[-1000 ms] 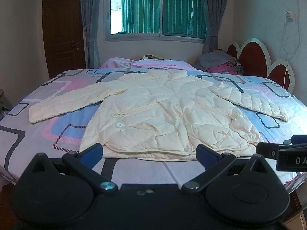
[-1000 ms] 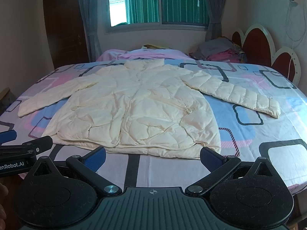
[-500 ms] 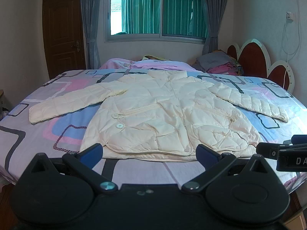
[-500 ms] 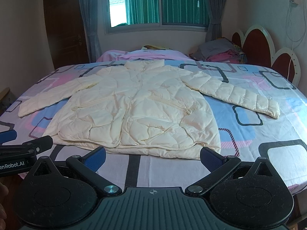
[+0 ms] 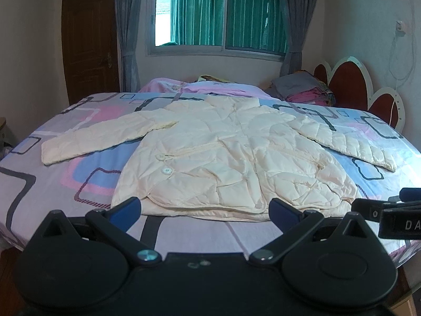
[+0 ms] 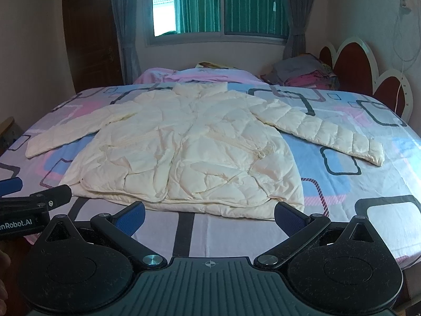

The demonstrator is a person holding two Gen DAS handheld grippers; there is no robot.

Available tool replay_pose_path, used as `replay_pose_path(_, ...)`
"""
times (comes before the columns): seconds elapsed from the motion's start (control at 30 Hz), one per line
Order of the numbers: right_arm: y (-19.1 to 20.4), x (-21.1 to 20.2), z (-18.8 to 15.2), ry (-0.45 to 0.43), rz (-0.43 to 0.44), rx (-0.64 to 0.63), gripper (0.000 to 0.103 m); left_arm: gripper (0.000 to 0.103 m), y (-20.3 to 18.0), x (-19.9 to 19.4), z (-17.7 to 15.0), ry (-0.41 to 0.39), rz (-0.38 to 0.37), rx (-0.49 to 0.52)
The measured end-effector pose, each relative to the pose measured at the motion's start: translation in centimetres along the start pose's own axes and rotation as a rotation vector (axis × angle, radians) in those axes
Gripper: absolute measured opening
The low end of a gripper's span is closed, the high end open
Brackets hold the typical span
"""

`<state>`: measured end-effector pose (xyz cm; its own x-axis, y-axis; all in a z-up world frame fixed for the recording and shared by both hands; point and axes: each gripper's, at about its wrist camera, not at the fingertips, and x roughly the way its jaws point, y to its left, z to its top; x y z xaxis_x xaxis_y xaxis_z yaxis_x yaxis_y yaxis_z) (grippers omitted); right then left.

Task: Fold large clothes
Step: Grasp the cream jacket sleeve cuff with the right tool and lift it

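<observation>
- We see the cream quilted jacket (image 5: 231, 155) lying flat and face up on the patterned bed (image 5: 52, 179), both sleeves spread wide, so no fold is made yet.
- Our left gripper (image 5: 205, 208) hangs near the hem with its jaws apart, holding nothing.
- Our right gripper (image 6: 209, 214) does likewise, also spread and empty.
- By our judgement the whole task lies ahead: sleeves in, then body folded.

Cream quilted jacket (image 6: 184, 152) spread flat on the bed (image 6: 368, 184)

Sleeves out sideways, collar toward the far edge; right tool (image 6: 209, 217) gapes wide above the near edge, just short of the hem.
</observation>
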<state>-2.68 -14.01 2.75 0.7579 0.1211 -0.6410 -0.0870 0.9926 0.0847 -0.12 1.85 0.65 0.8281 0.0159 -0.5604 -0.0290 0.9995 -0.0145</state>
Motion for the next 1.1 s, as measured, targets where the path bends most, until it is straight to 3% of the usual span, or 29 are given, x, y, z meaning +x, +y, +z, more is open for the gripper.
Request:
replay_pose_path(0.33,-3.3,2.9,1.8,-0.024,-0.079,0.065,0.103,0.103,0.6,2.6,1.0,-0.009,-0.021,-0.018)
replay_pose_path(0.77,-8.1,10.0,6.9,-0.060,-0.165,0.175,0.103,0.103,0.7,11.4,6.4,-0.105,-0.052,-0.034)
replay_pose_path(0.9,-10.4,11.6,8.4,-0.079,-0.217,0.257,0.103,0.103,-0.3,14.7,8.2,-0.049,-0.068,0.051)
replay_pose_path(1.1,-15.0,12.7,9.4,-0.123,-0.330,0.364,0.103,0.103,-1.4,19.3,10.1,-0.001,-0.155,0.074)
